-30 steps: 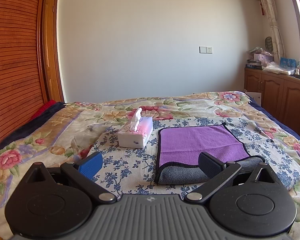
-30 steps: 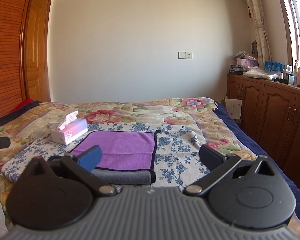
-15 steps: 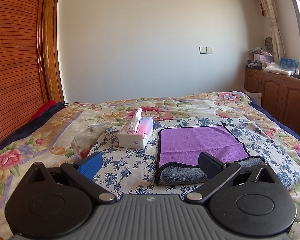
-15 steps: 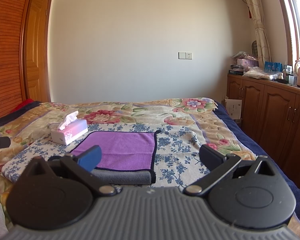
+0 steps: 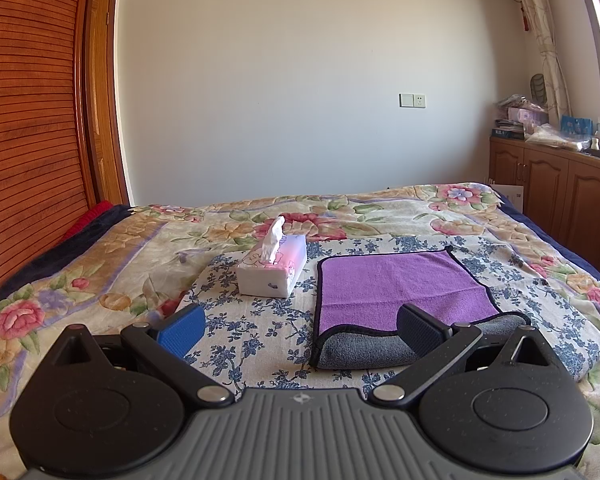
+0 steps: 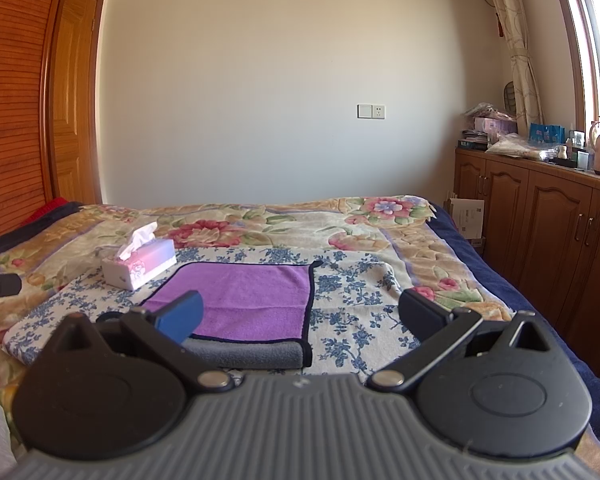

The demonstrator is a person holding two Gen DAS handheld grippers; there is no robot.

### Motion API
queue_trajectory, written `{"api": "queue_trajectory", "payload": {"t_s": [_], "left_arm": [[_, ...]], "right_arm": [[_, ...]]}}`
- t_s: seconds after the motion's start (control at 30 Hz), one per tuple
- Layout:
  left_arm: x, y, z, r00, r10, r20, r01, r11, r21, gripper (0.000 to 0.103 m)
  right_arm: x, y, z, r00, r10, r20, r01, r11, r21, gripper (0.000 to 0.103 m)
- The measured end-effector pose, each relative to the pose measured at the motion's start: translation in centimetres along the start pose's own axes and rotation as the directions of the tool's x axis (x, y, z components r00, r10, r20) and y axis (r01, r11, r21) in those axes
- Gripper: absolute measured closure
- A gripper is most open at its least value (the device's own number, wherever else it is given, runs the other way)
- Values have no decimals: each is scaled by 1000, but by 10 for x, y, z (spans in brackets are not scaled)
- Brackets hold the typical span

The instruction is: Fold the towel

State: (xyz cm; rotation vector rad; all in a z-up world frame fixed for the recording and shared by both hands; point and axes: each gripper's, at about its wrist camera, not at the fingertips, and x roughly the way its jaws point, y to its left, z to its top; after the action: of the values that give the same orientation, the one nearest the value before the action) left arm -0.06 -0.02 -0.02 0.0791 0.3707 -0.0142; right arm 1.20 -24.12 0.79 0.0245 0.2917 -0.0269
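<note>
Ahead, towel [image 5: 396, 288] beyond both spread tongs [image 5: 300, 326], untouched.

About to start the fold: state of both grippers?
Left gripper: open, holding nothing, short of the towel.
Right gripper: open, holding nothing.

A plain cream wall [image 5: 300, 100] closes the far end of the room, with a white switch plate [image 5: 412, 100] on it. A wooden door [image 6: 74, 100] stands at the left beside a slatted wooden panel [image 5: 24, 128]. Wooden cabinets [image 6: 540, 208] line the right side under a bright window [image 6: 596, 40] with a patterned curtain [image 6: 512, 40]. A bed [image 5: 100, 248] with a floral blanket fills the middle.
</note>
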Motion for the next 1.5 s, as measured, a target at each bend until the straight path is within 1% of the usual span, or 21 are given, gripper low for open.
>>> {"api": "queue_trajectory", "payload": {"t_s": [1.1,1.2,1.5], "left_arm": [[-1,3,3,1000,-1,-3,1,1000,1,0],[-2,0,3,1000,-1,-9,1,1000,1,0],[14,-3,-1,999,-3,-42,4,1000,14,0]], "right_arm": [[1,1,0,1000,2,-2,-2,1000,-2,0],[3,5,-3,1000,1,-6,-1,1000,-1,0],[10,5,-3,1000,-4,-27,3,1000,-25,0]]}}
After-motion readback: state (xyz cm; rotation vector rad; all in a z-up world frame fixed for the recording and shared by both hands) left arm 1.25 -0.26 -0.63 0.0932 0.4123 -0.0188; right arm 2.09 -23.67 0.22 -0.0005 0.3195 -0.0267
